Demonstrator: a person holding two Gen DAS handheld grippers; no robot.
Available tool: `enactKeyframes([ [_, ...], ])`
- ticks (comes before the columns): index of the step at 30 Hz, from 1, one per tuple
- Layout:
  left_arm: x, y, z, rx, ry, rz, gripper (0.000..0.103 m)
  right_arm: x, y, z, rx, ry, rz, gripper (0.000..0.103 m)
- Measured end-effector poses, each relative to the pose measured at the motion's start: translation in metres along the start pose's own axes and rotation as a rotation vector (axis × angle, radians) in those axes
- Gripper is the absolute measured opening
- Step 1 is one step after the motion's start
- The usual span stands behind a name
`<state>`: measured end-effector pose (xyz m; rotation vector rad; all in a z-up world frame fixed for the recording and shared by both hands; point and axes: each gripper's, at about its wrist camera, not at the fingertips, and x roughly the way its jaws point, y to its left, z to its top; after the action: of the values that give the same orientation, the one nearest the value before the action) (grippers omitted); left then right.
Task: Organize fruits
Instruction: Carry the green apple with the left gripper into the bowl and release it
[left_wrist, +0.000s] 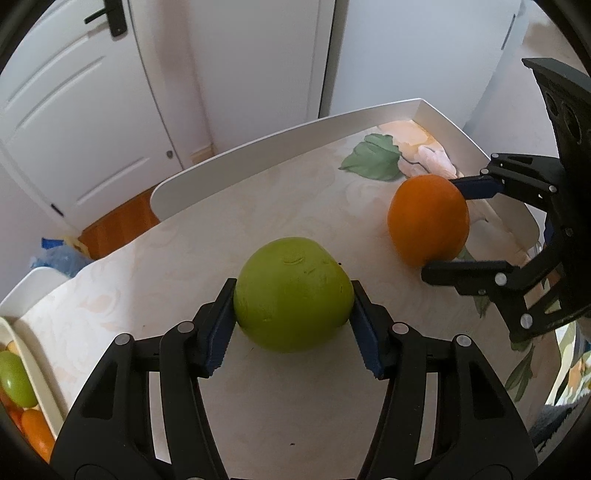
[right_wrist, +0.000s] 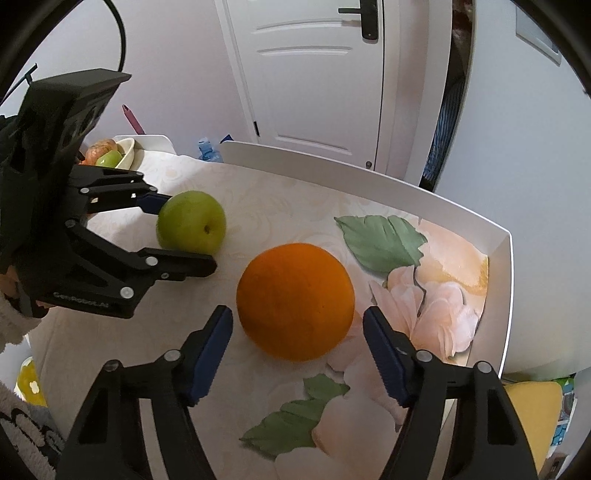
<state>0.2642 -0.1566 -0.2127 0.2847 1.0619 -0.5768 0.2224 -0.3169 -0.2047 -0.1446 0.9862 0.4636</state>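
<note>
Readable text — one item only. Pale embossed lettering on lower side of left gripper body, seen in right wrist view: reads roughly "GenRobot.AI", last letters soft and uncertain. Left wrist view — nothing readable. Dark fabric at lower left edge of right wrist view carries pale marks, too cut off to read as letters.

Soft, even daylight; faint shadows under round green apple and round orange. Sharp centre, heavy fisheye bending and black vignette at corners.
</note>
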Motion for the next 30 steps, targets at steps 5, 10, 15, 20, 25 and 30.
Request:
enactKeyframes([
  [5, -0.002, -0.003, -0.005, -0.011, -0.003, 0.009, 0.062, 0.004, -0.001, 0.004, 0.009, -0.012, -0.003, 0.066],
  [10, -0.008, -0.002, -0.01, -0.027, -0.012, 0.019, 0.062, 0.006, 0.001, 0.01, -0.022, -0.014, -0.011, 0.059],
  [15, -0.026, 0.002, -0.015, -0.057, -0.033, 0.04, 0.062, 0.004, -0.001, 0.015, -0.016, -0.014, -0.01, 0.058],
  [20, -0.056, 0.014, -0.025, -0.113, -0.063, 0.069, 0.062, -0.012, 0.015, 0.026, -0.042, -0.046, -0.008, 0.058],
  [25, -0.092, 0.029, -0.039, -0.169, -0.097, 0.104, 0.062, -0.03, 0.038, 0.04, -0.07, -0.068, 0.005, 0.058],
  [30, -0.132, 0.053, -0.057, -0.24, -0.135, 0.135, 0.062, -0.048, 0.073, 0.045, -0.089, -0.087, 0.025, 0.058],
])
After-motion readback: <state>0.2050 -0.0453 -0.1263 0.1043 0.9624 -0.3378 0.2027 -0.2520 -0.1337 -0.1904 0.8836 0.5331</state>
